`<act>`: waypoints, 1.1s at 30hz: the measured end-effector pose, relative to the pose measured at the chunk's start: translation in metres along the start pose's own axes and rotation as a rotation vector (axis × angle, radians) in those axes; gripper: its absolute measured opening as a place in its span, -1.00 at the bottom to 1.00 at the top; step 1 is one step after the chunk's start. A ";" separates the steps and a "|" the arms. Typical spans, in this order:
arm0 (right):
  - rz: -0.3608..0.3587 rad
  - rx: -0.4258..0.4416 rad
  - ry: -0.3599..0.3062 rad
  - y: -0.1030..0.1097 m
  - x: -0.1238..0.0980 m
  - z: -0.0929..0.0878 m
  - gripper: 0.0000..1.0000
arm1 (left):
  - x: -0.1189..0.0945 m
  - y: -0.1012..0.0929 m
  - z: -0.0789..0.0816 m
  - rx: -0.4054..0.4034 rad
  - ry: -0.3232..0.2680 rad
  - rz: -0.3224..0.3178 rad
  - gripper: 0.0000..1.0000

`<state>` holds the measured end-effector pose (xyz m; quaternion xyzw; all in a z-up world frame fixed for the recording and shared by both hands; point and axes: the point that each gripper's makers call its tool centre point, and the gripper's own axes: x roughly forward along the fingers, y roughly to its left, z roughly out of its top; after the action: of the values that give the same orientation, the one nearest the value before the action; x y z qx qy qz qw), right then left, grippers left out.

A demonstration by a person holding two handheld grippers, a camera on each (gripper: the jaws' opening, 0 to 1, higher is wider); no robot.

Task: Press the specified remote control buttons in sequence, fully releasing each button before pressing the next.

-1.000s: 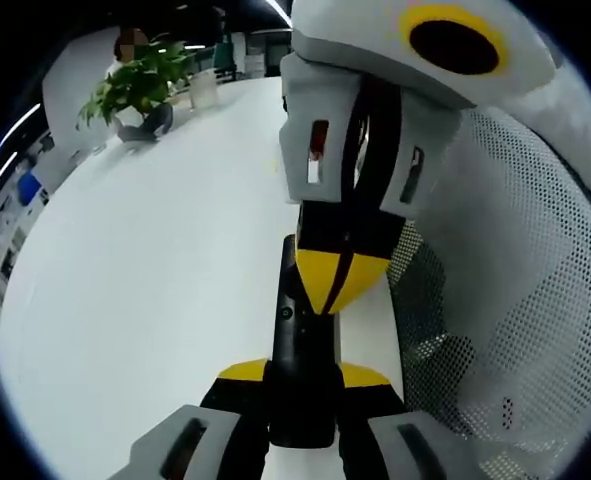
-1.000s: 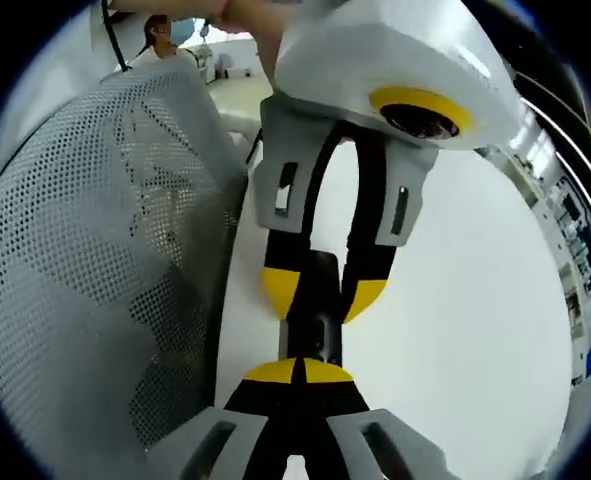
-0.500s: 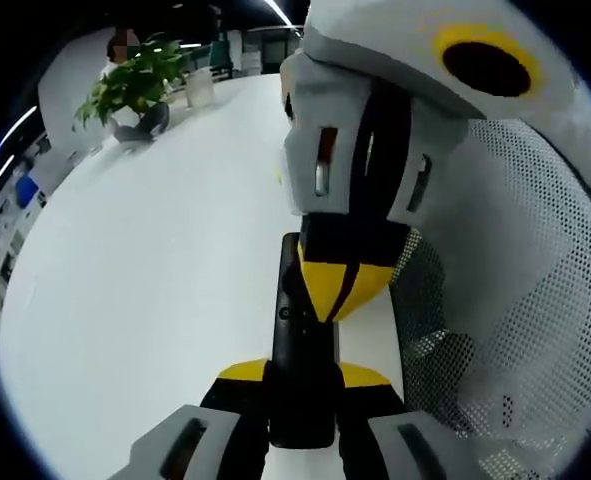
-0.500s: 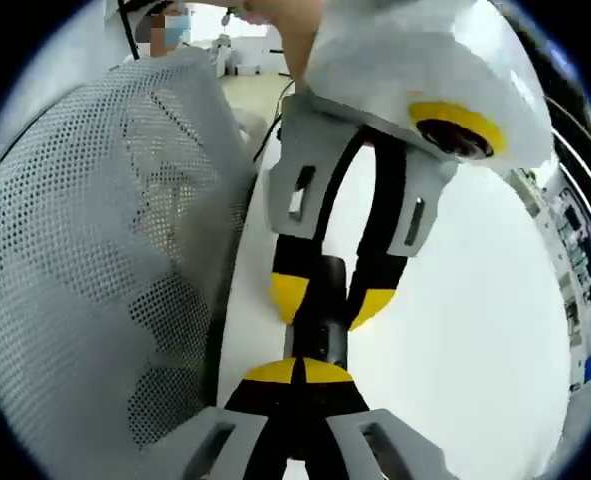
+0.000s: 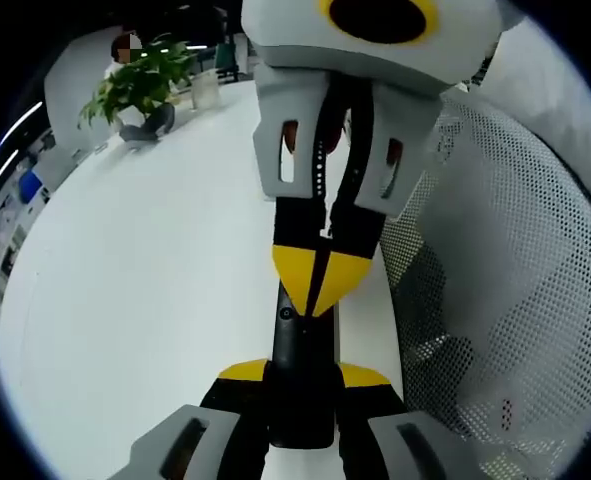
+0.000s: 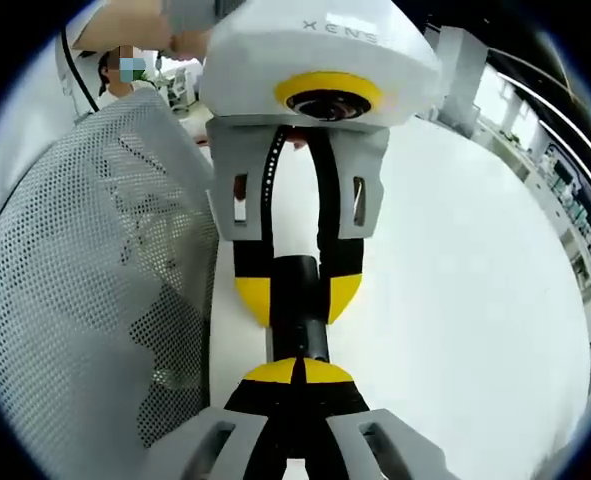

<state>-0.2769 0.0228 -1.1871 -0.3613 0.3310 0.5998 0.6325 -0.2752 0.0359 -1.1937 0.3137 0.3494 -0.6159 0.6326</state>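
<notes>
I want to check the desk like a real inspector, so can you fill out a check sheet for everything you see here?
Surface: white table, bare around the work.
Job's things: black remote, lying lengthwise between the two tools.
Clutter: green plant and a white container at the far end of the table, well away from the remote.
Grippers: left tongs shut on the remote's near end; right tongs shut, yellow tips together at the remote's other end. Whether they are pressing a button cannot be told.
Cables: nothing seen.
Surroundings: grey mesh chair right beside the table edge.
</notes>
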 end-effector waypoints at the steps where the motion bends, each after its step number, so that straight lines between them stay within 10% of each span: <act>1: -0.002 0.000 0.010 -0.001 0.001 0.000 -1.00 | 0.000 0.000 0.000 0.001 0.001 -0.001 -0.55; 25: 0.046 0.269 -0.054 -0.014 -0.008 -0.006 -1.00 | 0.000 0.000 0.000 0.002 -0.007 -0.006 -0.55; 33: 0.073 0.190 0.003 -0.011 -0.002 0.000 -1.00 | 0.000 0.000 0.001 -0.005 -0.017 -0.010 -0.56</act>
<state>-0.2664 0.0212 -1.1849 -0.2885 0.4003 0.5880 0.6410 -0.2756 0.0350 -1.1934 0.3051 0.3471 -0.6208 0.6333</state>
